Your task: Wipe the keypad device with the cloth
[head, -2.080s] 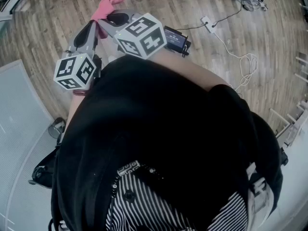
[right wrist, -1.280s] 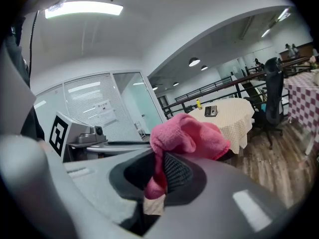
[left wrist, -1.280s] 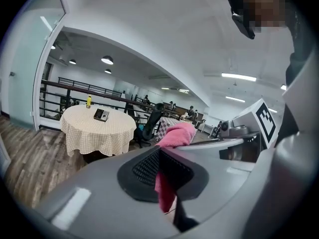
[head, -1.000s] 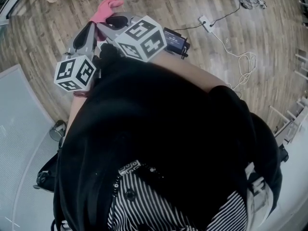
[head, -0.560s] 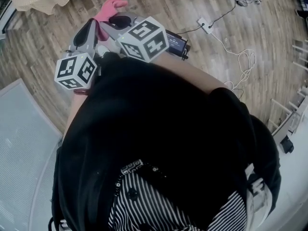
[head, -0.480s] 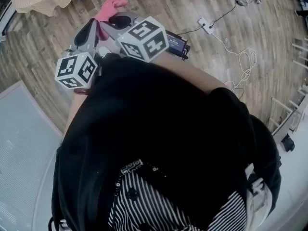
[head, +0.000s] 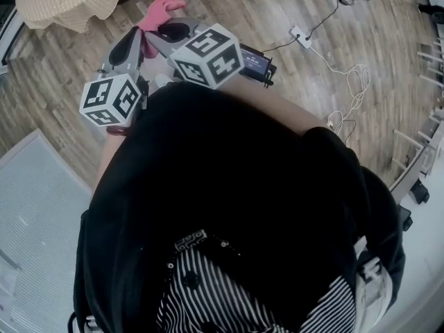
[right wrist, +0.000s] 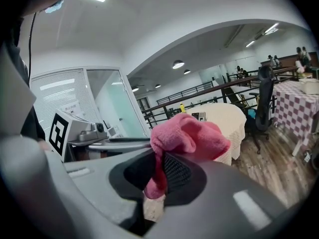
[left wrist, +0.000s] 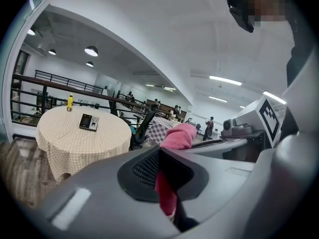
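A pink cloth (head: 158, 9) hangs at the tips of both grippers, which I hold close together in front of the chest. My left gripper (head: 132, 37) is shut with a strip of the cloth (left wrist: 165, 190) pinched between its pads. The right gripper (head: 163, 30) is also shut on the cloth (right wrist: 192, 136), which bulges over its jaws. The keypad device (left wrist: 89, 122) lies flat on a round table (left wrist: 65, 146) with a beige checked cover, some way ahead. It also shows small in the right gripper view, the keypad device (right wrist: 199, 116) on the table (right wrist: 234, 123).
A yellow bottle (left wrist: 70, 102) stands at the table's far side. An office chair (right wrist: 264, 101) and a checkered table (right wrist: 299, 103) stand to the right. A power strip (head: 300, 33) and loose cables (head: 350, 92) lie on the wooden floor. A dark box with a lit screen (head: 254, 60) shows beside my right arm.
The beige table edge has slid further into the head view at the top left and the floor has shifted. Both grippers stay together with the cloth.
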{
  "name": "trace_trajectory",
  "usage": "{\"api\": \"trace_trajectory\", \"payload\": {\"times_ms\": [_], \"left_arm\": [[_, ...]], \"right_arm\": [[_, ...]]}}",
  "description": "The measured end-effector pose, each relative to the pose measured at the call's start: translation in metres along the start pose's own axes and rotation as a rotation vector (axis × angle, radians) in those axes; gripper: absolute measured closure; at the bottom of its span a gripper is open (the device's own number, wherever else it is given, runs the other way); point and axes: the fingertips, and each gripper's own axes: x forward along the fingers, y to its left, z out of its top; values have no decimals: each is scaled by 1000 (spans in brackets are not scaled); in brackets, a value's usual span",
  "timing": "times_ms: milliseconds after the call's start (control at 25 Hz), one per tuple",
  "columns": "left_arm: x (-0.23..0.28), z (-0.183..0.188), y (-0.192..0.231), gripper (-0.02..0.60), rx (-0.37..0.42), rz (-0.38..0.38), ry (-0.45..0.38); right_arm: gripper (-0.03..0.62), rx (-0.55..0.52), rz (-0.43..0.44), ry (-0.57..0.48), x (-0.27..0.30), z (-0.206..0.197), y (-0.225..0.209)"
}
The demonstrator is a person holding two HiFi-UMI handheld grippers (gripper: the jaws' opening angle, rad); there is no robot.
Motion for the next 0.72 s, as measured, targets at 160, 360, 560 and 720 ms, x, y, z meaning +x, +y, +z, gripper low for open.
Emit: {"api": "trace_trajectory", "payload": {"times_ms": [160, 360, 560, 720], "left_arm": [[-16, 9, 42, 578, -10, -10, -3], [-38, 7, 94, 578, 0, -5, -3], [-59, 9, 134, 578, -27, 34, -28], [-60, 10, 150, 578, -42, 51, -31]], "right_arm": [[549, -5, -4, 11, 41, 12, 19], [549, -24, 13, 16, 92, 13, 45], [549, -57, 43, 33, 132, 19, 67], [549, -56, 63, 48, 148, 22, 68]]}}
